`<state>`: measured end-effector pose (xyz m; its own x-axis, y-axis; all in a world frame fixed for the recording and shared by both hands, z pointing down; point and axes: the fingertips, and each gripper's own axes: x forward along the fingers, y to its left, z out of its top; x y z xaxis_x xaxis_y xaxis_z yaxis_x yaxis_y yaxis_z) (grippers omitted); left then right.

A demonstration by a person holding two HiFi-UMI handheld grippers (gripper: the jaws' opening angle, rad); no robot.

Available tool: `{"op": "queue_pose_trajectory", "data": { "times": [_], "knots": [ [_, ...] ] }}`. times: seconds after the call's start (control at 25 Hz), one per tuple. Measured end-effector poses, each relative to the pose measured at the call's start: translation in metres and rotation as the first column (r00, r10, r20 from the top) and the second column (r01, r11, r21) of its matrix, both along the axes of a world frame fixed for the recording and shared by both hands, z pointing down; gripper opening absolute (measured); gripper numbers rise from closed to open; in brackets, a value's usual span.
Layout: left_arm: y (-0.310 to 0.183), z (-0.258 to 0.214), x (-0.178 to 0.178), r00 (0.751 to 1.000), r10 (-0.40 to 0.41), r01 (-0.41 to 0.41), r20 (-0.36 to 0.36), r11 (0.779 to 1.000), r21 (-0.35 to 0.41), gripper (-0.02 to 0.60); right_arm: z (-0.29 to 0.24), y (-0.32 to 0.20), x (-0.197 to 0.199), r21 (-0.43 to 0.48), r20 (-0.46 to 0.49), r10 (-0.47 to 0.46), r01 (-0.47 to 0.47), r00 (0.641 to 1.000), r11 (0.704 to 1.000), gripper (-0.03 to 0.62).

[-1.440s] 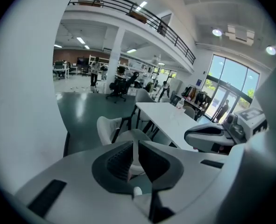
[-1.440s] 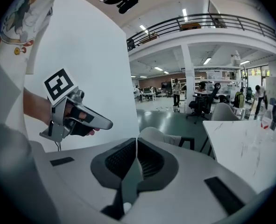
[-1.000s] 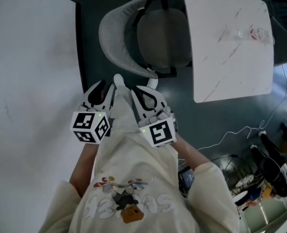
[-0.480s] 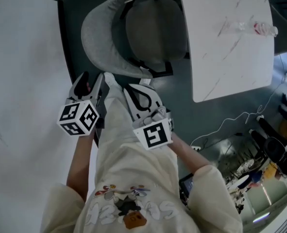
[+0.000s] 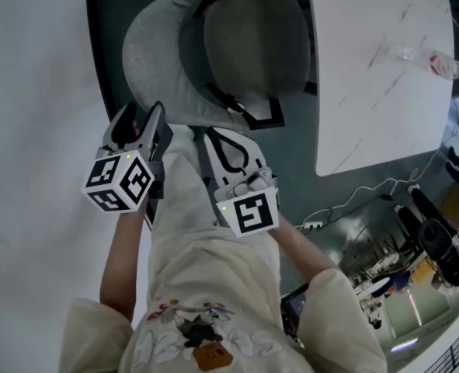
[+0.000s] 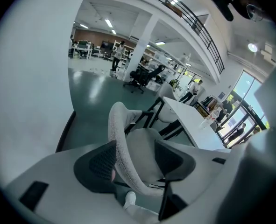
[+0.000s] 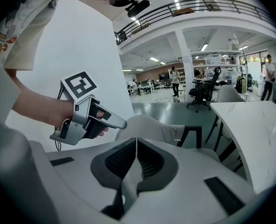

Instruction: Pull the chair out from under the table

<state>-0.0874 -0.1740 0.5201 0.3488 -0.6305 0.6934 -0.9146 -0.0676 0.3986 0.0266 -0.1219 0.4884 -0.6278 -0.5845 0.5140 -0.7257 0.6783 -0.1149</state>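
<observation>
**Left tool [image 6: 138,160] open around the chair [image 5: 245,45] back, right tool [image 7: 136,155] closed on nothing**

From my screen, the left tool's own view shows its two dark ribbed pads standing well apart. The chair's curved back rim rises between them. The rim runs close against the left pad, and the seat shows through the gap on the other side, so the tool is around the rim, not clamped on it. The head view cannot settle this: from above I see only the left tool's tips at the edge of the backrest.

The right tool's view shows its jaws pressed together to a thin seam with nothing between them. It also catches the left tool from the side, reaching towards the backrest.

The chair has a rounded shell of pale grey speckled fabric, a darker smooth seat pad and a black frame. In the head view the seat's right side is cut off by the edge of the bench [image 5: 377,92], a white marbled top with faint veins. A clear bottle [image 5: 431,59] lies on its side on the bench; what it contains I cannot tell. A broad white panel [image 5: 27,130] fills the left, with dark green floor [image 5: 291,177] between.
</observation>
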Motion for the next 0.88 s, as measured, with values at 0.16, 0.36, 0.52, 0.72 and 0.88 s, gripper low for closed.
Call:
{"op": "queue_pose_trajectory", "data": {
  "times": [0.16,0.36,0.52,0.72,0.88],
  "knots": [
    [-0.005,0.006,-0.010,1.000,-0.011,0.012,0.008,1.000,-0.010,0.236,0.008,-0.007,-0.006,-0.007,-0.004,-0.004,0.004,1.000,1.000,0.011],
    [-0.018,0.023,-0.020,0.999,-0.049,0.050,0.021,0.998,-0.027,0.236,0.022,-0.015,-0.013,-0.032,-0.004,-0.006,0.006,1.000,0.999,0.011],
    [-0.026,0.039,-0.022,0.998,-0.067,0.067,0.001,0.997,-0.048,0.236,0.029,-0.022,-0.021,-0.045,0.008,-0.003,0.004,1.000,0.999,0.011],
    [-0.036,0.051,-0.022,0.996,-0.090,0.090,0.004,0.995,-0.046,0.236,0.033,-0.028,-0.026,-0.042,0.026,0.010,-0.009,1.000,0.999,0.011],
    [-0.041,0.057,-0.023,0.995,-0.089,0.091,0.038,0.995,-0.050,0.190,0.035,-0.028,-0.026,-0.040,0.025,0.010,-0.009,1.000,0.999,0.011]
  ]
}}
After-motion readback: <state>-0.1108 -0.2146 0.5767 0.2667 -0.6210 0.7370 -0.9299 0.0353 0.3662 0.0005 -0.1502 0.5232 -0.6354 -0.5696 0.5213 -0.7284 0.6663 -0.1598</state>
